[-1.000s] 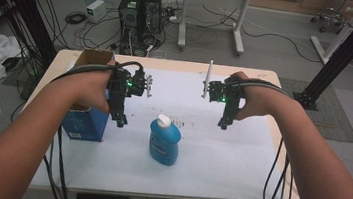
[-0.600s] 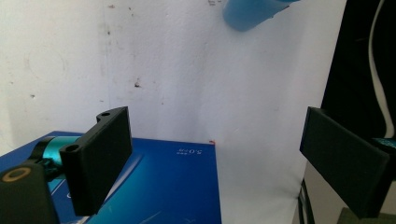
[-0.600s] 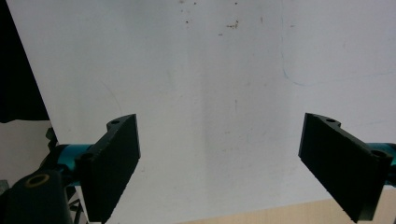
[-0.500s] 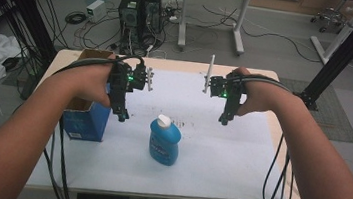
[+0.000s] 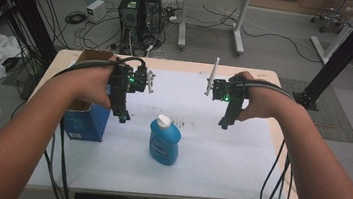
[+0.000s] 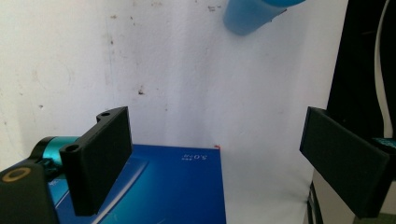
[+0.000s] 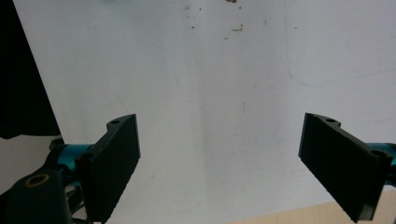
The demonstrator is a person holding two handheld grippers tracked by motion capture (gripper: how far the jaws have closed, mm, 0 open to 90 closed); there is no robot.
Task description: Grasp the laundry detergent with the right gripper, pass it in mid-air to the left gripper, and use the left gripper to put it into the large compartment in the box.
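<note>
Bottle (image 5: 163, 141) of blue liquid, probably detergent or cleaner, stands upright on the white table cover (image 5: 239, 152), near the middle and toward the person's edge, well apart from both grippers. Body is smooth blue plastic, flattened with rounded shoulders, printed label on the front, white cap on top. Judged fairly full, so moderately heavy; walls likely give a little under pressure, and the glossy surface may slip. Best hold appears to be across the narrow waist below the shoulders, or at the neck under the cap.

Left gripper (image 5: 123, 117) hangs over the near edge of the blue cardboard box (image 5: 85, 122) at the table's left side; jaws stand wide apart with nothing between them. Box is stiff card, top flaps open.

Right gripper (image 5: 224, 123) hovers above bare cover right of centre, jaws likewise spread and empty. Cover is matte, stained with small dark specks.
</note>
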